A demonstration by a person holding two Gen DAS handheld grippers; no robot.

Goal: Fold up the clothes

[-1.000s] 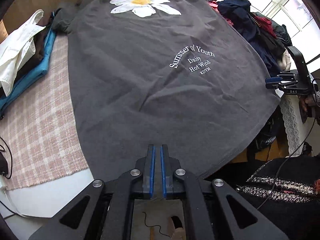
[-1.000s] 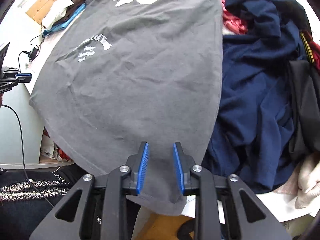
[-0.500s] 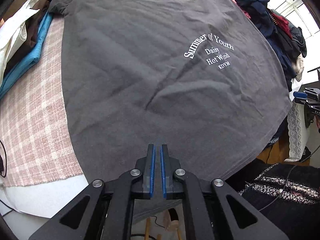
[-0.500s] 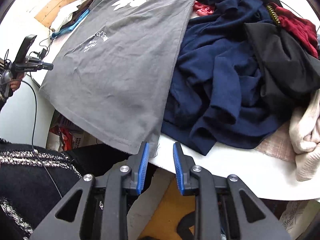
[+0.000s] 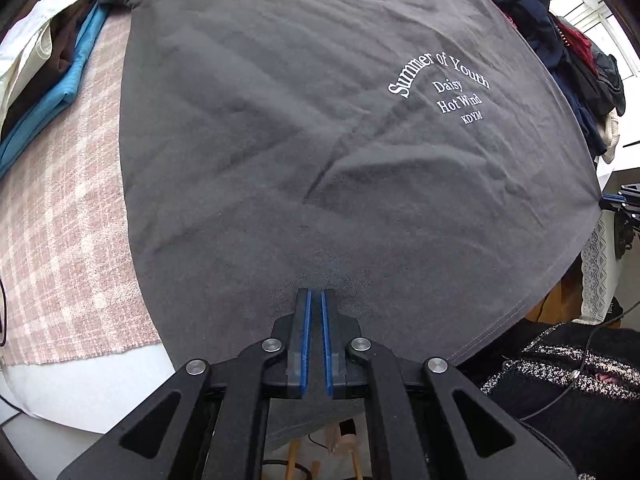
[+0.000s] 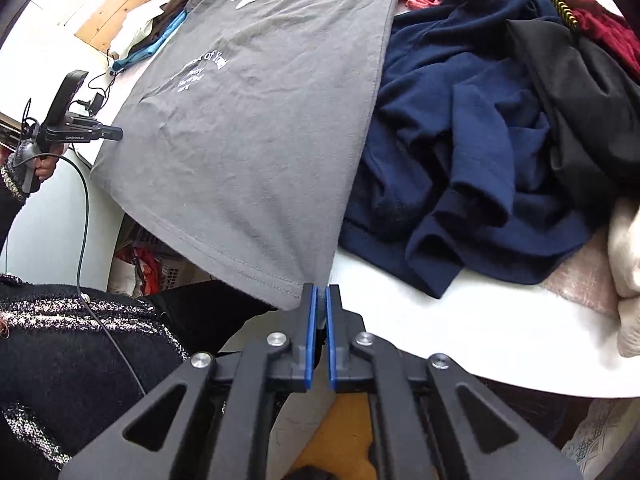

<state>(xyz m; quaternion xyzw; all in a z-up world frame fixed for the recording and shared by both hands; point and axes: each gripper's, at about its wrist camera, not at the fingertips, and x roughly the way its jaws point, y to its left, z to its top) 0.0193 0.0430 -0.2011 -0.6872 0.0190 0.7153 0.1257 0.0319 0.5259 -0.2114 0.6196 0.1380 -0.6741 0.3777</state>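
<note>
Lying flat across the table was a dark grey cotton T-shirt (image 5: 304,128) with a white daisy print and white lettering, "Summer of Youth / Daisy / Hot Wind / KDYM" (image 5: 440,88). Its hem hung over the near edge of the white table (image 6: 460,320); its collar end pointed toward the far edge.

Left gripper (image 5: 315,300): blue-padded jaws nearly together over the hem at the shirt's near left part, fabric passing under and between them, so it was clenched on the shirt.

Right gripper (image 6: 318,300): jaws pinched on the shirt's near right hem corner, a sliver of grey cloth visible between the blue pads (image 6: 308,340).

Under the shirt on its left side lay a pink-and-white checked woven cloth (image 5: 60,220). At the far left corner sat a stack of folded garments, white, brown and teal-blue (image 5: 52,72). Along the shirt's right side, touching its edge, was a heap of unfolded clothes: a navy blue fleece garment (image 6: 460,140), a black garment (image 6: 580,100), dark red fabric (image 6: 612,28) and a cream knit piece (image 6: 628,260) at the right edge.

A hand (image 6: 44,168) in a black-and-white flecked knit sleeve (image 6: 80,312) held the left gripper's handle.
</note>
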